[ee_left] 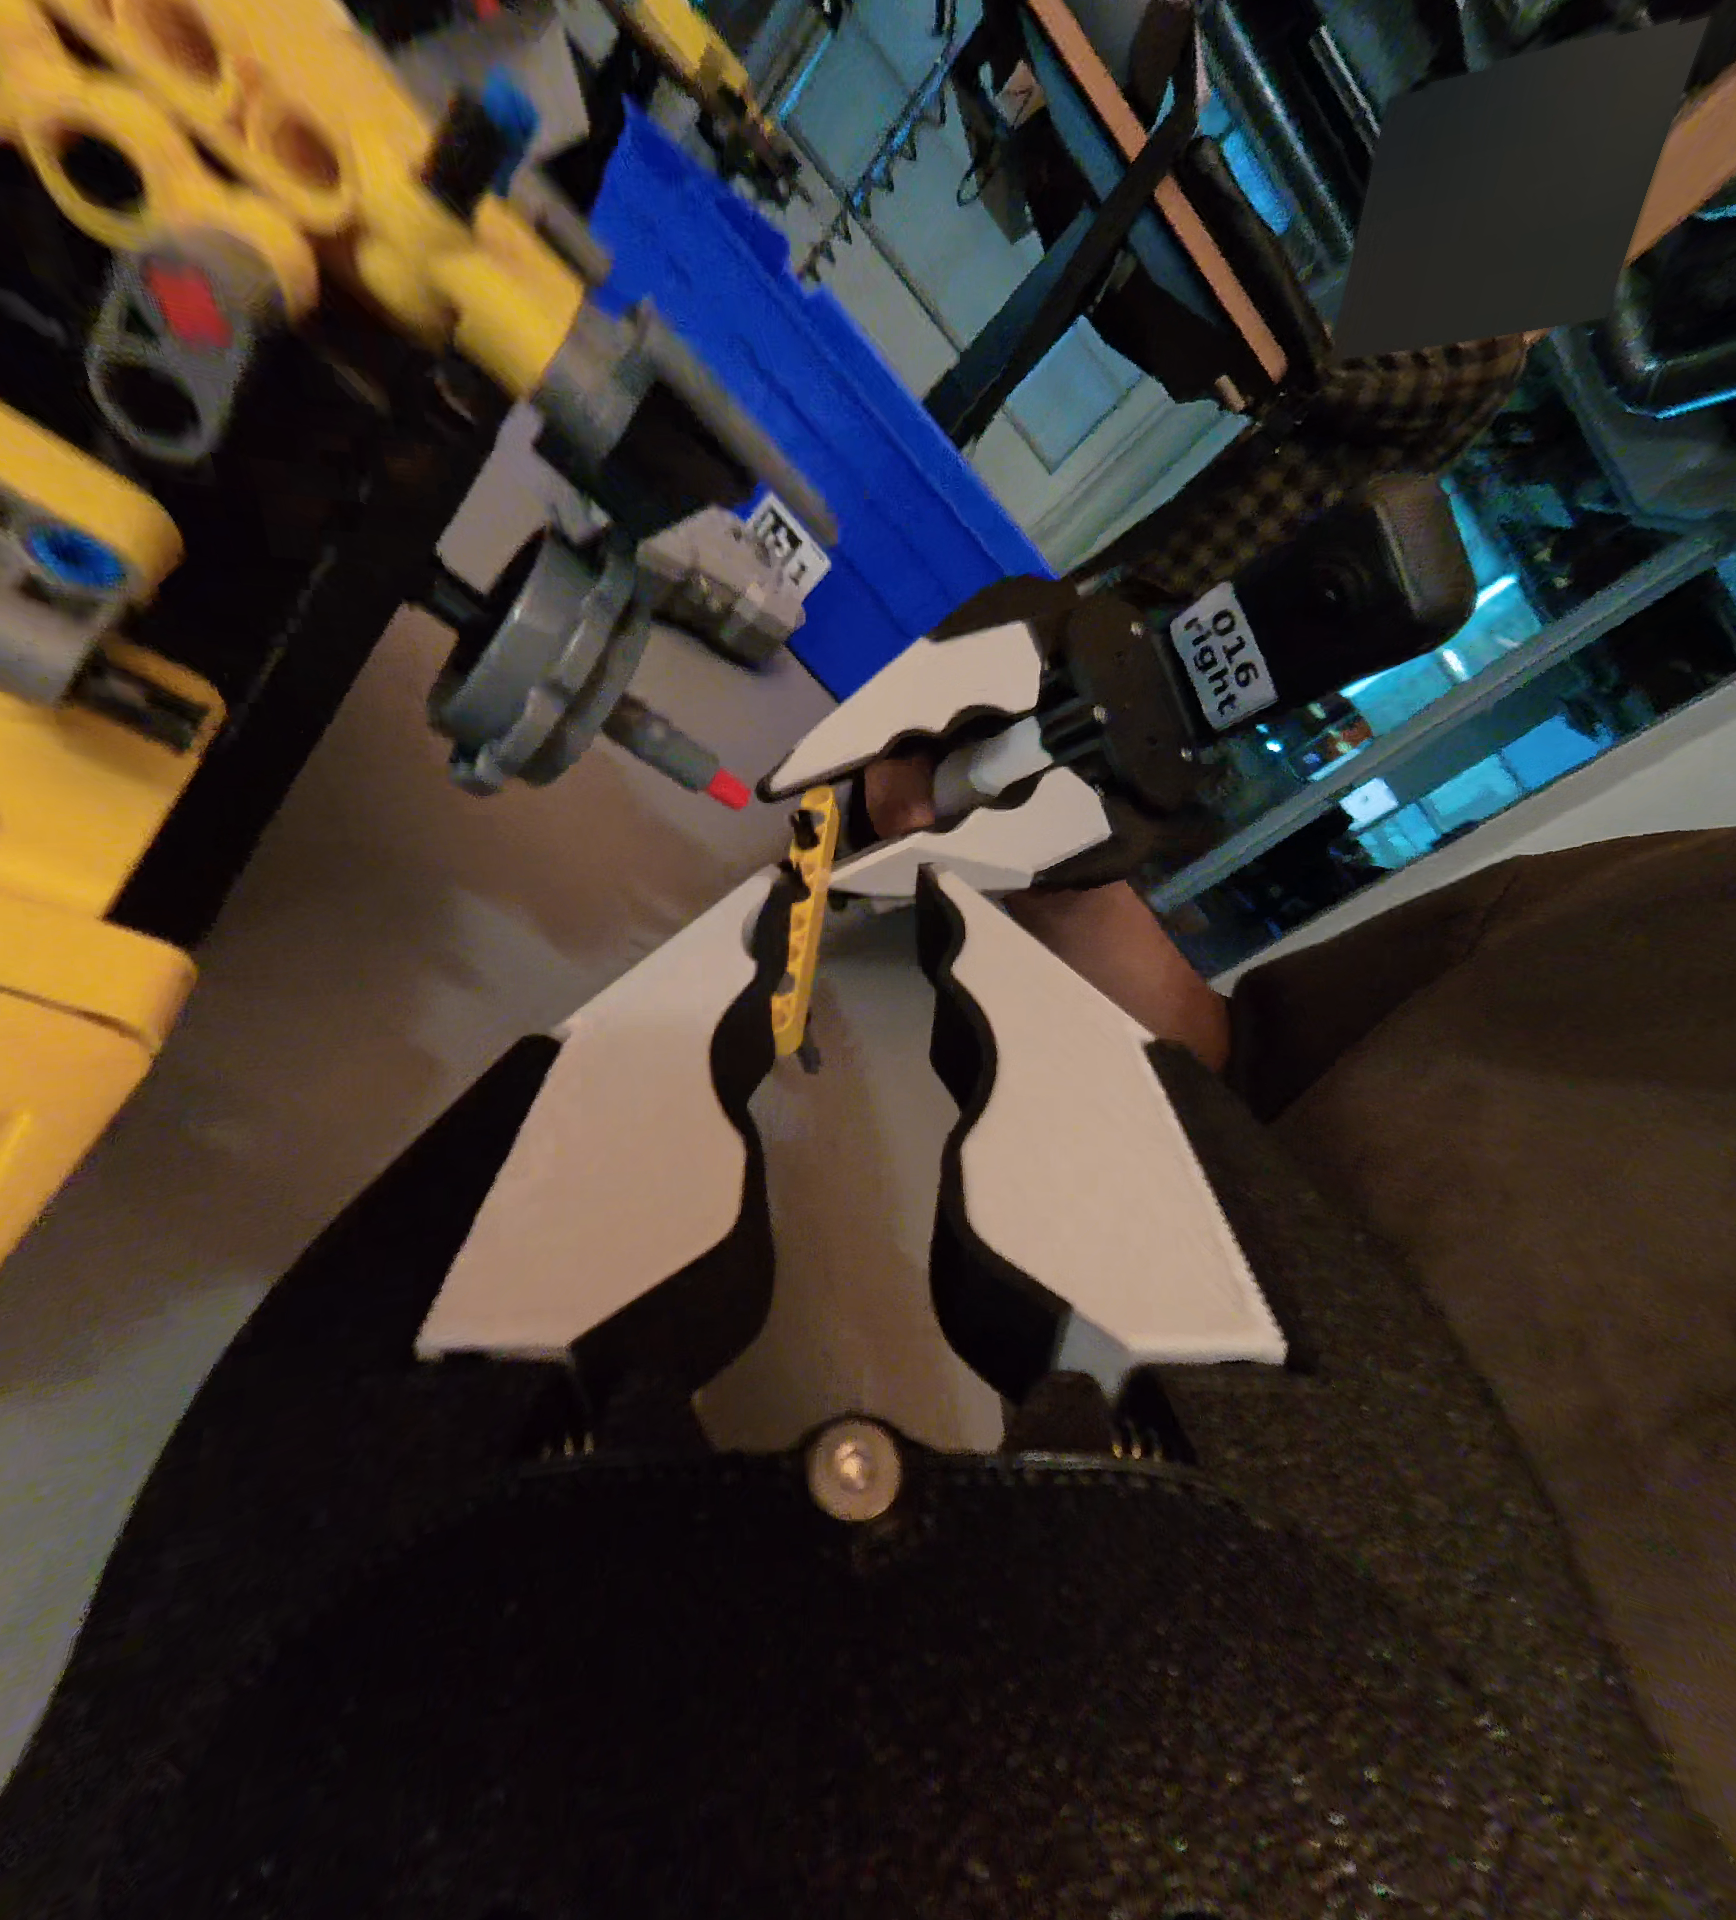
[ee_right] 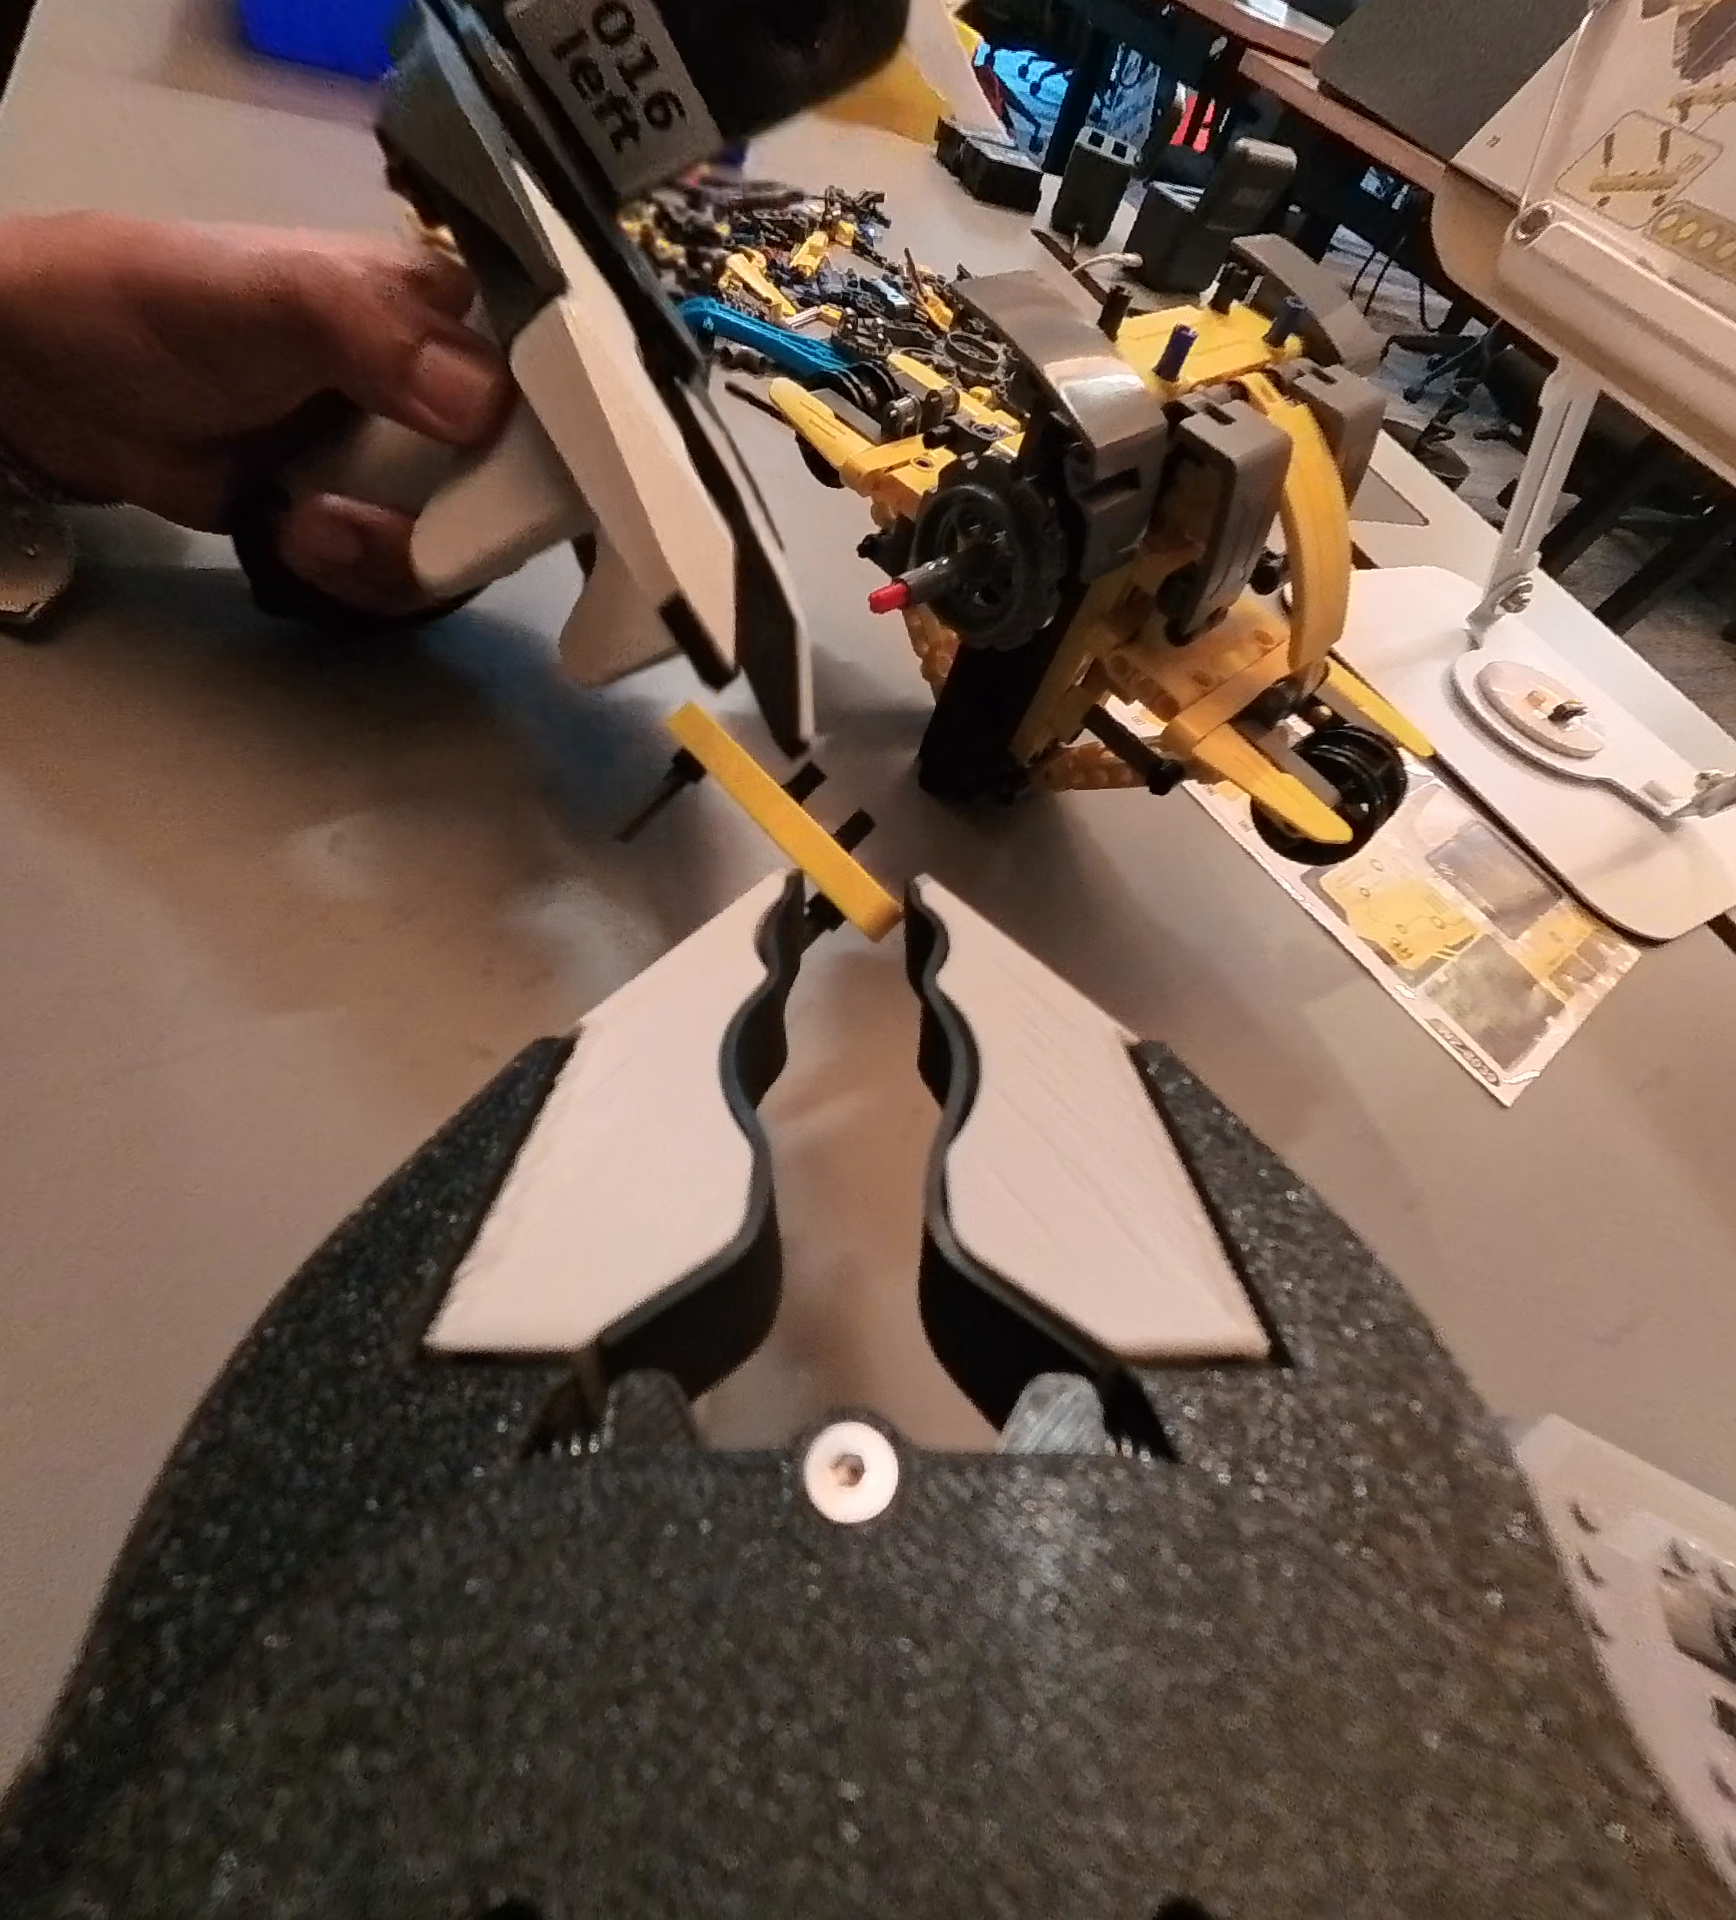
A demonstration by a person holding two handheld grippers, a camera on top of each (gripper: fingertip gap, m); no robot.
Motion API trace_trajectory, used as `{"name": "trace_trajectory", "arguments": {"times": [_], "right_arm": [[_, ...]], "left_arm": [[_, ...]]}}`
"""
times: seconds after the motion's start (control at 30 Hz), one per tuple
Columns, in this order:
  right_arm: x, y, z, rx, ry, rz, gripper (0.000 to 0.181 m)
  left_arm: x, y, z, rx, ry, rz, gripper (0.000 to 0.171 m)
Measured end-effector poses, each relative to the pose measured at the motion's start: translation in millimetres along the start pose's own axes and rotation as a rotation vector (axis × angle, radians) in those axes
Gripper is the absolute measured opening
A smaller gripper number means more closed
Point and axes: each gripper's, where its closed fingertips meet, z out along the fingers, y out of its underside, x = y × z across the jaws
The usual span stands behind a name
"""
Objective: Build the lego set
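A thin yellow beam (ee_right: 770,816) with black pins in it hangs just above the grey table (ee_right: 220,935). My right gripper (ee_right: 850,899) is shut on its near end. In the left wrist view the right gripper (ee_left: 807,826) pinches the beam's (ee_left: 804,935) far end. My left gripper (ee_left: 850,883) is open, and the beam lies against its left finger (ee_left: 635,1122). From the right wrist view the left gripper (ee_right: 760,717) stands over the beam's far half. A yellow and grey brick vehicle (ee_right: 1103,540) with a red-tipped axle (ee_right: 885,597) stands just behind; it also fills the left of the left wrist view (ee_left: 552,644).
A pile of loose brick parts (ee_right: 843,270) lies behind the vehicle. A printed instruction sheet (ee_right: 1446,935) and a white stand base (ee_right: 1570,790) lie to the right. A blue bin (ee_left: 822,416) stands at the back. A person's hand (ee_right: 220,364) holds the left gripper. Across from one pair of fingers to the other is roughly 4 centimetres.
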Motion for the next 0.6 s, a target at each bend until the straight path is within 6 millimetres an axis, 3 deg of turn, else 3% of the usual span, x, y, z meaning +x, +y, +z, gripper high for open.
{"name": "trace_trajectory", "arguments": {"times": [0.23,0.47,0.6], "right_arm": [[1.8,10.2,6.8,-0.071,-0.009,0.045,0.018],[3.9,42.6,28.4,-0.305,-0.077,0.183,0.017],[8.5,33.9,44.5,-0.290,-0.137,0.276,0.017]], "left_arm": [[-5.6,-13.4,-11.6,0.050,-0.154,0.191,0.021],[-8.9,-8.4,-13.9,-0.002,-0.256,0.322,0.014],[-15.9,-7.2,-19.7,0.003,-0.315,0.305,0.017]]}}
